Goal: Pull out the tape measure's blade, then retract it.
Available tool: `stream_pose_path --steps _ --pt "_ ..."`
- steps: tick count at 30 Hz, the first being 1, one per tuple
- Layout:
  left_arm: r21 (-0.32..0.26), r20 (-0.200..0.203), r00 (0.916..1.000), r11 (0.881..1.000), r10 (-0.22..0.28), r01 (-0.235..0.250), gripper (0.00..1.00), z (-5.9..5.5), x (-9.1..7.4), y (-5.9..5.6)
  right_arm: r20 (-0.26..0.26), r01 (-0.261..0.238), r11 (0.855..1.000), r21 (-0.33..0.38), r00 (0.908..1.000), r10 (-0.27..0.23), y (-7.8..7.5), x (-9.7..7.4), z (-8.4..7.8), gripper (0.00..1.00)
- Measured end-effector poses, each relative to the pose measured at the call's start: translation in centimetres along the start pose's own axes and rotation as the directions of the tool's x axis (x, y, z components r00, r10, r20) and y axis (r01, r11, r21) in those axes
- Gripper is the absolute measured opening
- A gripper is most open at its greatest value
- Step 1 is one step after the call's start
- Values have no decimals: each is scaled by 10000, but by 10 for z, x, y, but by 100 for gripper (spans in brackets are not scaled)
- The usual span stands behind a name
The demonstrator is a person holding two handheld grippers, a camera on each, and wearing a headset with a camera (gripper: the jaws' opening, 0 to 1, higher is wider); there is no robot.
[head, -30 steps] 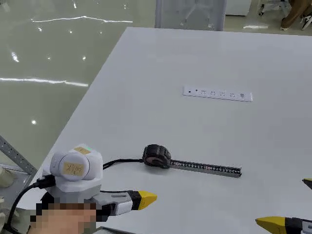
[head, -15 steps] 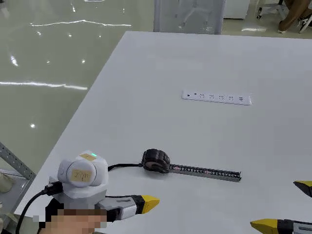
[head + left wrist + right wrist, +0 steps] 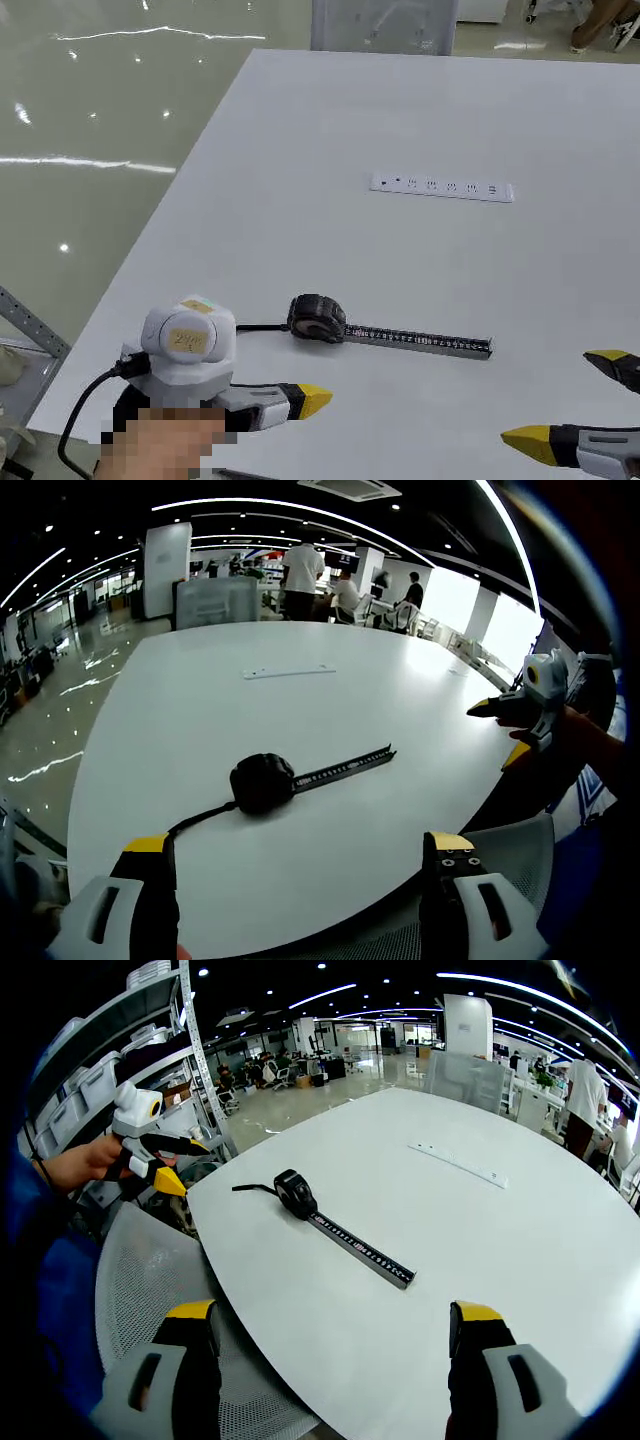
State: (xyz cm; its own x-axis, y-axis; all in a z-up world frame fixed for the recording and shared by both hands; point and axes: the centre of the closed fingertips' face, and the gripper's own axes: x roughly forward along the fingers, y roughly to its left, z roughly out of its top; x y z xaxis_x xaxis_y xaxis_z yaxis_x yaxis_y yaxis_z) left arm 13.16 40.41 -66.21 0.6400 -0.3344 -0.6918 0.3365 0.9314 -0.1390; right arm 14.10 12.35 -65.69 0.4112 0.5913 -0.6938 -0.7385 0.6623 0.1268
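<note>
the right gripper runs off the head view's lower right edge, body cut away; marks on the blade are too small to read.

The yellow sticker on the white housing of the left hand-held gripper bears digits too blurred to read. Graduations on the dark tape-measure blade are too small to read.

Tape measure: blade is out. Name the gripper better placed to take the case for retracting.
Left, probably. The case lies on the left gripper's side, straight ahead of its open jaws; the right gripper faces the blade's far end.
</note>
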Motion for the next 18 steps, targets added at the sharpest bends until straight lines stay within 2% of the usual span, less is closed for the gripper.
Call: stream_pose_path --steps 6,13,18 --pt "-128 -51 10000 9999 -51 51 98 0 9 0 -11 -120 9999 -51 9999 120 -4 10 -1 90" --pt "56 -324 9994 9999 -104 106 97 -1 24 -3 -396 -210 9991 -371 9990 195 -12 23 -5 89" --pt "137 -344 9994 9999 18 -13 97 2 32 -2 -591 -276 9982 -525 9980 245 -19 32 -6 88"
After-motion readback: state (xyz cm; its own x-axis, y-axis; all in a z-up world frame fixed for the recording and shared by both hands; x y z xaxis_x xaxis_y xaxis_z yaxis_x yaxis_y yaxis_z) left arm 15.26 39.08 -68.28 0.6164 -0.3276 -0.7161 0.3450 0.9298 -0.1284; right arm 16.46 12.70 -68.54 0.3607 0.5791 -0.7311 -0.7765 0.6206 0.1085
